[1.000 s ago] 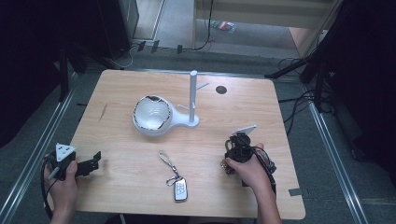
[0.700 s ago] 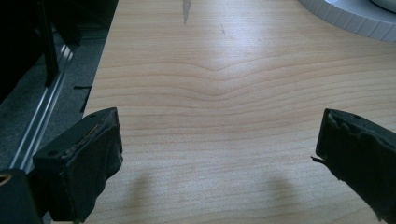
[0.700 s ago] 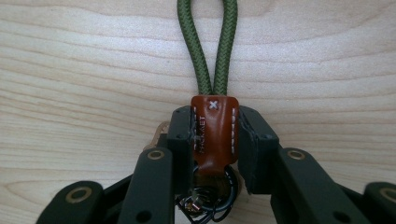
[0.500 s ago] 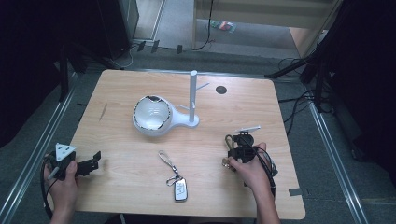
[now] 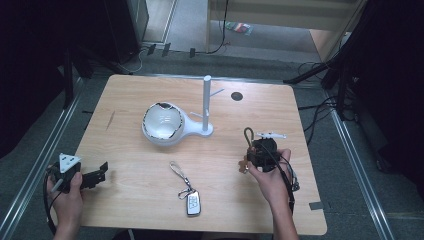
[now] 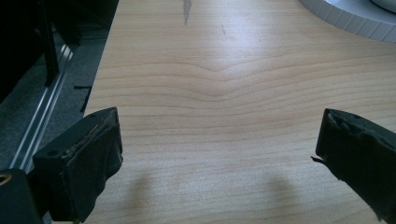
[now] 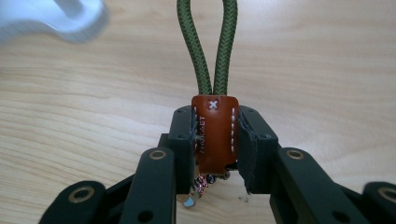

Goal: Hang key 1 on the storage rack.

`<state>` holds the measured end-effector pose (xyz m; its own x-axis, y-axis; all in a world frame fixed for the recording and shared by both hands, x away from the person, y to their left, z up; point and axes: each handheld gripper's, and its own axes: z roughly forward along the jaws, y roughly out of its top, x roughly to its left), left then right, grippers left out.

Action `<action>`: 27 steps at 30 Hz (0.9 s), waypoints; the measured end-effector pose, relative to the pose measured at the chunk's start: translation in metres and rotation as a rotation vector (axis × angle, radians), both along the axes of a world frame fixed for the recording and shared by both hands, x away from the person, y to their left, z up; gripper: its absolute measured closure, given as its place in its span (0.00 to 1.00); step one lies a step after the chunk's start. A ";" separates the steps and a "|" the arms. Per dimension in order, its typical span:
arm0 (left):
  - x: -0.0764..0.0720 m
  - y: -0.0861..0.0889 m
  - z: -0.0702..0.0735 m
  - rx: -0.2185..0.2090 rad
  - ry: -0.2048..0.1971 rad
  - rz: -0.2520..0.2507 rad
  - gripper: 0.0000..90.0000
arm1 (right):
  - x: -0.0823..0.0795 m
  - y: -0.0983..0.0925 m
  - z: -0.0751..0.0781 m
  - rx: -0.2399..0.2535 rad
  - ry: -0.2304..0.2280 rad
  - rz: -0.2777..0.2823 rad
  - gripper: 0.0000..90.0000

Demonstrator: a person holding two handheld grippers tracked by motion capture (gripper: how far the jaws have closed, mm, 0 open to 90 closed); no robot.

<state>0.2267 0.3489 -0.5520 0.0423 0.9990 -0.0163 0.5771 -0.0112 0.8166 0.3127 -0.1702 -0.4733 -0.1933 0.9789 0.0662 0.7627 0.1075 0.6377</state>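
I am holding the brown leather tag (image 7: 215,133) of the green cord loop keychain (image 7: 212,46) in my right gripper (image 7: 215,140), jaws clamped, above the tabletop (image 5: 150,195); the thin grip could be slipping near the white hook stand (image 5: 206,107). Left gripper (image 6: 219,154) jaws are standing wide, empty

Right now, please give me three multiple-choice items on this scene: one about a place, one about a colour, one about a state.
1. Where does the car key fob lie?
A. inside the white bowl stand
B. on the table's near side, between the hands
C. on the floor

2. What colour is the cord loop?
A. green
B. yellow
C. blue

3. How are the right tongs?
A. wide open
B. closed on the brown leather tab
C. lying on the table

B: it lies on bare wood. A: green braid. B: both pads press the tab.
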 end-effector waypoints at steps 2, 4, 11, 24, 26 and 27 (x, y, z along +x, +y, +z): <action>0.000 0.000 0.000 0.000 0.000 0.000 0.01 | -0.003 0.005 0.003 -0.016 -0.063 0.027 0.78; 0.000 0.000 0.000 0.000 -0.002 0.001 0.01 | -0.003 0.007 0.005 -0.019 -0.097 0.047 0.78; 0.000 -0.001 0.000 0.015 0.001 -0.002 0.01 | -0.006 0.011 0.010 -0.033 -0.209 0.062 0.78; -0.002 0.000 0.000 0.009 -0.021 0.013 0.01 | -0.006 0.008 0.018 0.062 -0.284 0.086 0.78; -0.002 0.000 0.000 0.010 -0.021 0.013 0.01 | -0.006 0.009 0.021 0.053 -0.313 0.076 0.78; -0.002 -0.001 0.000 0.008 -0.020 0.014 0.01 | -0.006 0.009 0.023 0.061 -0.320 0.072 0.78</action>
